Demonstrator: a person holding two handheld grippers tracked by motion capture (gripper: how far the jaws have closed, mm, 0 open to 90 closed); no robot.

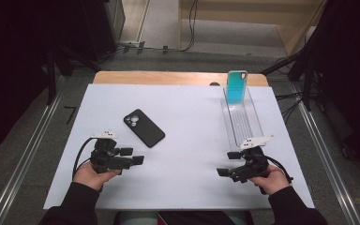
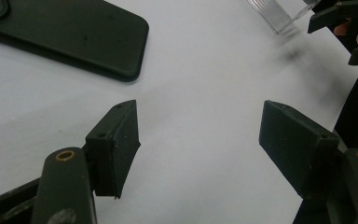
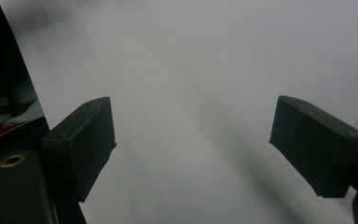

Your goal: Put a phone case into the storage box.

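Black phone [image 1: 144,128] lies flat on white mat [image 1: 187,117], just ahead of left gripper [image 1: 138,155]; jaws wide open, nothing held. Right gripper [image 1: 228,164] likewise open & empty, near clear tray [image 1: 241,119]. Phone should be approached low, edges pinched squarely.

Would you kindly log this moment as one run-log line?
left gripper: open, empty | right gripper: open, empty | black phone case: flat on table | teal case: upright in clear tray

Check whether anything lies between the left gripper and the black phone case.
Nothing visible does. The left gripper, jaws open, sits just short of the black phone case, with bare white table between them; the clear tray stands well off to the right.
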